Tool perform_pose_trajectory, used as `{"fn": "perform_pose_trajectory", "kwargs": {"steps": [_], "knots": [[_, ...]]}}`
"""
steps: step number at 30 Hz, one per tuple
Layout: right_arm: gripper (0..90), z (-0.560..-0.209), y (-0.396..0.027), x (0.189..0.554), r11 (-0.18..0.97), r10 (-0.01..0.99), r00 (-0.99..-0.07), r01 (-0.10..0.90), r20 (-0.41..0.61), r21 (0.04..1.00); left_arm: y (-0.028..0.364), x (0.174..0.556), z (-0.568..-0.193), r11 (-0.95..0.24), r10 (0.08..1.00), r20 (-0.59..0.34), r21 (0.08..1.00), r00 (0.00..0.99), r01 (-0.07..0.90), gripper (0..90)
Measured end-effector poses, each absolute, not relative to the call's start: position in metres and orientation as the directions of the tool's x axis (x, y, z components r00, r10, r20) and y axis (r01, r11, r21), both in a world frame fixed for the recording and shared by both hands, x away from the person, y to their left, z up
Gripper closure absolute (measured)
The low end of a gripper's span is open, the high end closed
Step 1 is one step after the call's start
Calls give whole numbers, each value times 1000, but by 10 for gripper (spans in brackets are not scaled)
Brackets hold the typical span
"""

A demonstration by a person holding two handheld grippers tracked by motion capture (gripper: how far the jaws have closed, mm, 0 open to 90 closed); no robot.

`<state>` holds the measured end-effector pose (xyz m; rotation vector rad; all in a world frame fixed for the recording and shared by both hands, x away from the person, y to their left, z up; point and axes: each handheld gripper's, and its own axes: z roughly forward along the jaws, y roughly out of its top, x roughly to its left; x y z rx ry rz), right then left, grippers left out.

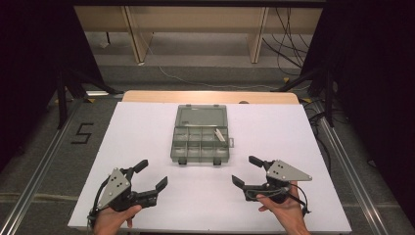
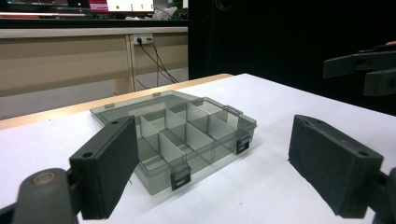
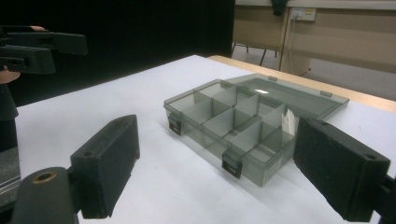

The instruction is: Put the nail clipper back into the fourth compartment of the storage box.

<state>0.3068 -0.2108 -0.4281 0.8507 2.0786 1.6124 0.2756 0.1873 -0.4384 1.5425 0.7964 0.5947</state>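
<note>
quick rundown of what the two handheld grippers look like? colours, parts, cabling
Both match: the black two-jaw left gripper and right gripper each carry a grey three-cornered plate with small dark holes on top. Jaws are flat, blocky black pads with screw holes. Thin dark cables trail back by the hands. No sleeves visible.

In the right gripper view, one black jaw hides the 3 o'clock corner of the compartment box (image 3: 243, 121) and part of a small white thing (image 3: 289, 122), too small to name. In the high view, the bottom edge cuts off both hands.
</note>
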Motion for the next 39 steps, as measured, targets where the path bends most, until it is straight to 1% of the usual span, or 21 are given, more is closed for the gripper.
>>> {"fn": "perform_pose_trajectory", "kwargs": {"steps": [3,6,7,9,12,21,23,24,25,33,35,39], "knots": [[158,-430,-213,305,167,657,-751,227,63,960,187,275,-438,-24,772,-75,989,632,146,156],[158,-434,-213,303,150,659,-747,240,84,959,187,275,-438,-24,771,-76,989,632,148,156],[158,-434,-214,303,165,655,-752,235,72,958,187,275,-438,-24,771,-76,989,632,148,156],[158,-435,-214,302,156,657,-749,242,82,958,187,275,-438,-25,772,-75,989,631,147,156],[158,-438,-214,300,173,663,-744,264,86,949,187,275,-438,-25,773,-73,989,631,146,156],[158,-439,-213,302,168,658,-749,249,79,954,187,275,-438,-24,772,-74,989,632,144,156],[158,-440,-213,303,158,667,-742,227,66,961,187,275,-438,-25,773,-71,990,631,142,156],[158,-439,-212,302,151,660,-746,243,85,958,187,275,-438,-25,773,-71,990,631,142,156],[158,-439,-213,302,170,660,-748,237,68,957,187,275,-438,-26,773,-71,989,631,143,156],[158,-437,-214,301,169,668,-740,255,80,952,187,275,-438,-25,772,-72,989,631,144,156],[158,-438,-214,302,166,665,-744,234,66,958,187,275,-438,-25,772,-72,989,632,144,156],[158,-438,-215,303,162,664,-746,225,63,961,186,275,-438,-25,770,-74,989,634,145,156]]}}
